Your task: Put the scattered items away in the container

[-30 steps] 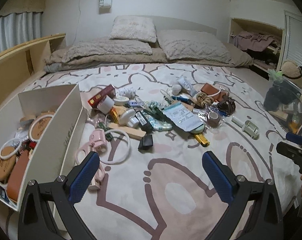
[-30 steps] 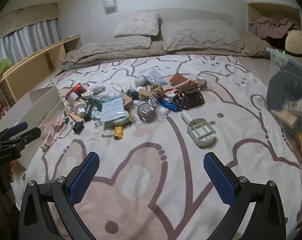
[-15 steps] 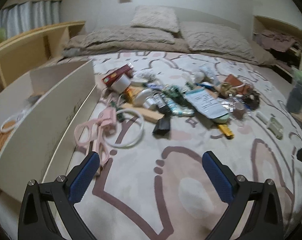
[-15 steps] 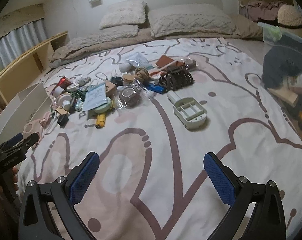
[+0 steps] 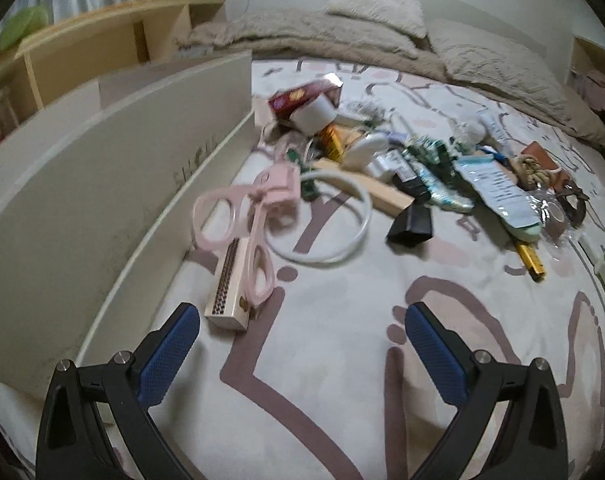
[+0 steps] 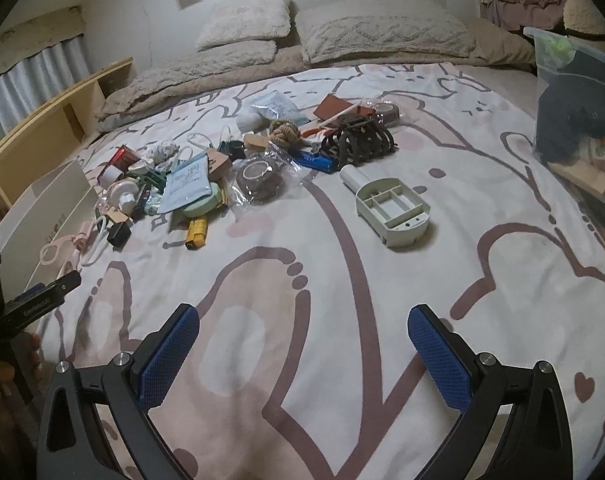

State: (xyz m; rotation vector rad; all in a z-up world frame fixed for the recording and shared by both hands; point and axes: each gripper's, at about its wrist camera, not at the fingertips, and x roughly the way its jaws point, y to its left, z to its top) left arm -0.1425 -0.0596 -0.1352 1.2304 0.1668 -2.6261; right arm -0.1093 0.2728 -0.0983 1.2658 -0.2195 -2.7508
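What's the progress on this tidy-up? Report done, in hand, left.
Done: nothing checkable; the white container shows only its outer wall. In hand: nothing; left gripper and right gripper are both open and empty. Left: the whole pile, including pink glasses, white ring and brown hair claw.

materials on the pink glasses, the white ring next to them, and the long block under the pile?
Pink glasses: look like moulded plastic, matte; uniform colour, thick rounded rims, though the frame is blurred. White ring: probably plastic or rubbery tubing, smooth with a slight sheen; can't tell if rigid. Long block: looks like bare wood, pale tan, square edges, no gloss.
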